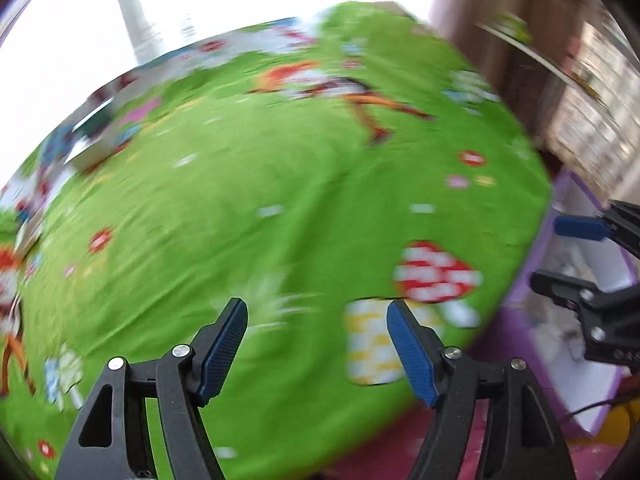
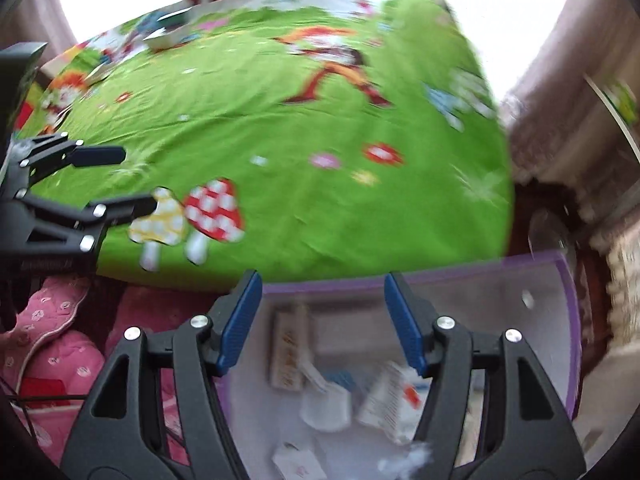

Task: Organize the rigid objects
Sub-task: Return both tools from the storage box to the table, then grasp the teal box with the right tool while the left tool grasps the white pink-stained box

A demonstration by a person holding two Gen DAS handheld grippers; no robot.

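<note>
pink quilted clothing point(image 2: 52, 344) at left, left hand-held gripper point(image 1: 316, 344) open and empty over green cartoon bedsheet point(image 1: 280, 184), right hand-held gripper point(image 2: 322, 320) open and empty above purple-rimmed bin point(image 2: 552, 320) holding small boxes point(image 2: 290, 348).

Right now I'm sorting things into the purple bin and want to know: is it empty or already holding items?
Holding items: the purple bin contains several small boxes and packets, too blurred to identify.

A bed point(image 2: 320, 208) in a green cartoon sheet carries blurred flat boxes point(image 2: 168, 36) at its far-left corner.
</note>
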